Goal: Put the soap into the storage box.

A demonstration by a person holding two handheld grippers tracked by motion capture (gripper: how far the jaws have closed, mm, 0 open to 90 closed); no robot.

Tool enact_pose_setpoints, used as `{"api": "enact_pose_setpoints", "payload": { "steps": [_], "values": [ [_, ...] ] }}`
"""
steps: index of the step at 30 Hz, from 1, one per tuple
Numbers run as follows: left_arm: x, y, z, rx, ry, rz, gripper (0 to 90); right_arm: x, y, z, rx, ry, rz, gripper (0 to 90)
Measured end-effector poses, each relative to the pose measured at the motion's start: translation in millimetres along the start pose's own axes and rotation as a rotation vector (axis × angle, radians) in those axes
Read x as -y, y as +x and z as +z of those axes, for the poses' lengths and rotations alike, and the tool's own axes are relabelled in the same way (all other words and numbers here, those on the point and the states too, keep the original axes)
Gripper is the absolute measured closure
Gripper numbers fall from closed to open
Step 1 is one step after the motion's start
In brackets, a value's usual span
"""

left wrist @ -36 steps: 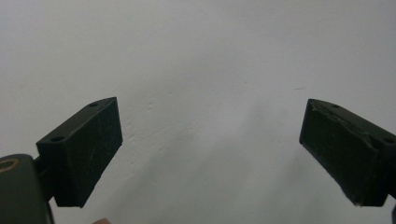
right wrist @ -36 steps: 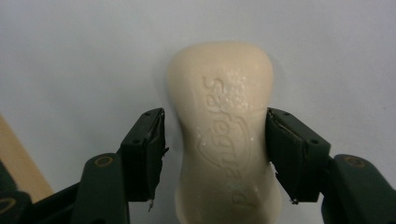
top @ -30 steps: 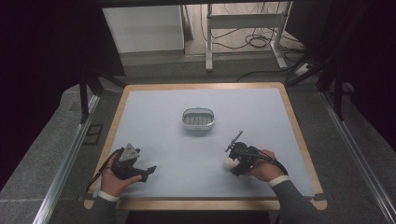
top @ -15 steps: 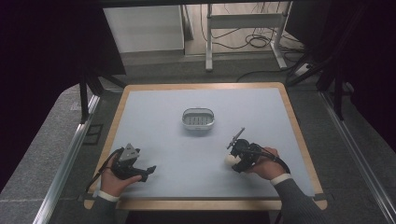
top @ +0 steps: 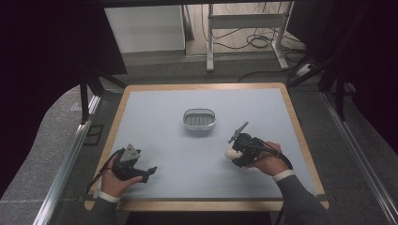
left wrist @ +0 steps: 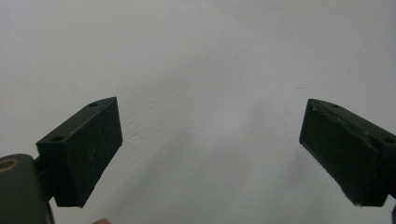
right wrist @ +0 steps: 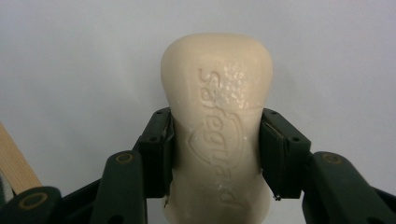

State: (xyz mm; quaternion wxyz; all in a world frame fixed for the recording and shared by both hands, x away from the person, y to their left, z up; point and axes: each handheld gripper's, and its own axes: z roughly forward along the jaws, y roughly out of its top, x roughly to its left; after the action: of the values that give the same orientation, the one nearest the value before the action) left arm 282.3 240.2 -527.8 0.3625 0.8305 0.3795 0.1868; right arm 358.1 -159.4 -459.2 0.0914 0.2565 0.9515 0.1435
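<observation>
**Clerk:** Item one, right gripper (top: pixel 233 152)?

**Checker:** Held in the person's right hand at the near right part of the table (top: pixel 155 101), above the light blue-grey mat. In the right gripper view (right wrist: pixel 215 154) its two black jaws are clamped on the flanks of a cream bar of soap (right wrist: pixel 217 126). Pads pressed against both long sides, no gap to be seen.

**Clerk:** Item two, the soap's placing in that grip?

**Checker:** Lengthwise between the jaws. The rounded far end stands out well past the pad tips; the near end runs back toward the gripper body. Embossed lettering on the top face, facing the camera. In the high view the soap (top: pixel 231 153) shows as a pale lump at the gripper's front end, pointing toward the table's middle.

**Clerk:** Item three, left gripper (top: pixel 151 169)?

**Checker:** In the left hand, near left part of the table, well apart from the soap. In the left gripper view (left wrist: pixel 210 149) the jaws stand wide, nothing between them, bare mat beyond.

**Clerk:** Item four, other stock?

**Checker:** One oval soap dish (top: pixel 199 118), slotted floor, at the table's centre, beyond the right gripper and apart from it.
</observation>
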Motion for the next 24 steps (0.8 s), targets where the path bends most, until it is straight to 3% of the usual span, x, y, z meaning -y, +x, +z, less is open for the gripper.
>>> {"api": "enact_pose_setpoints", "payload": {
  "steps": [24],
  "values": [
    [0.3, 0.9, 0.1, 0.002, 0.001, 0.001, 6.3, -29.1, -9.9, -4.8, -0.007, -0.037, -0.028, 49.7]
  ]
}}
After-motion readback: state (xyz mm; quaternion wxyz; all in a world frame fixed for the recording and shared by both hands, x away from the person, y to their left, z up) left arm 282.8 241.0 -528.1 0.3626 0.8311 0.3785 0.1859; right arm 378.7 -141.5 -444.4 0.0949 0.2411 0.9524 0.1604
